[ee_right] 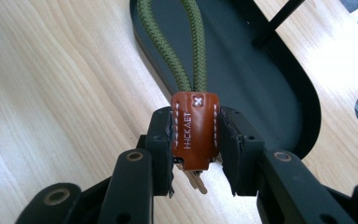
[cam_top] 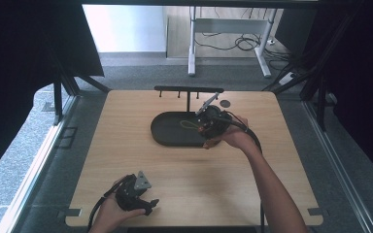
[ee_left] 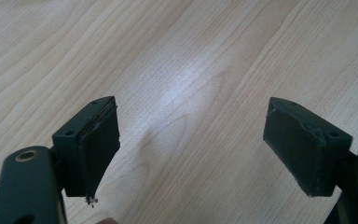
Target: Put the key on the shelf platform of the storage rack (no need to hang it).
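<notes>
A key fob with a brown leather sleeve and a green braided cord loop is clamped between the pads of my right gripper. A metal key tip pokes out below the sleeve. The cord loop reaches out over the black oval tray, and my right gripper sits at the tray's right end. My left gripper rests near the table's front edge, open, with bare wood between its pads.
A black rack with several pegs stands on a post behind the tray. A round hole lies in the tabletop to the tray's back right. The light wooden table has bare room on its left half.
</notes>
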`<state>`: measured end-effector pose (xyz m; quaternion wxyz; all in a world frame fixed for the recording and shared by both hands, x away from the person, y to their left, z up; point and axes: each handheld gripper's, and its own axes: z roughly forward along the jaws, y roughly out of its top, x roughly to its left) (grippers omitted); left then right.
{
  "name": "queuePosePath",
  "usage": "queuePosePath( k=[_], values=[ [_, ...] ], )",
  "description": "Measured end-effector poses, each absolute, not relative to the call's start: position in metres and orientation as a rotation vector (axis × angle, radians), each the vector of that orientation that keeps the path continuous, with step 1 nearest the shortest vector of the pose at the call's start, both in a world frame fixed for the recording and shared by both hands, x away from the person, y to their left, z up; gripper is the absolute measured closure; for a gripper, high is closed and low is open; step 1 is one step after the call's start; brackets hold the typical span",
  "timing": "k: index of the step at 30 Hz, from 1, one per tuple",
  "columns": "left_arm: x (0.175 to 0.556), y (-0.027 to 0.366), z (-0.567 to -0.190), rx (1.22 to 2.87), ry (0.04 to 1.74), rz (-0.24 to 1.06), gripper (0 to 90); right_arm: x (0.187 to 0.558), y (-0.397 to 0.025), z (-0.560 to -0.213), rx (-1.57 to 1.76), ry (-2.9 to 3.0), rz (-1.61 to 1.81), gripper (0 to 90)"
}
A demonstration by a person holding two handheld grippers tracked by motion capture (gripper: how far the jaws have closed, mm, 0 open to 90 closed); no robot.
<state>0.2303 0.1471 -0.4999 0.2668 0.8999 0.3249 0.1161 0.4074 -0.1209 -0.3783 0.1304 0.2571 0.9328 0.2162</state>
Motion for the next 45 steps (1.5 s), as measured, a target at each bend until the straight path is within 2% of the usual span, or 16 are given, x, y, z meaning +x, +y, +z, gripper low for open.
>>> queuePosePath(
  k=[35,45],
  values=[
    [0.23,0.154,-0.494,2.39,0.882,0.328,19.4,0.463,-0.116,-0.388,0.843,2.669,0.664,67.0],
    [0.229,0.153,-0.493,2.372,0.878,0.308,19.4,0.471,-0.114,-0.404,0.859,2.662,0.671,67.0]
  ],
)
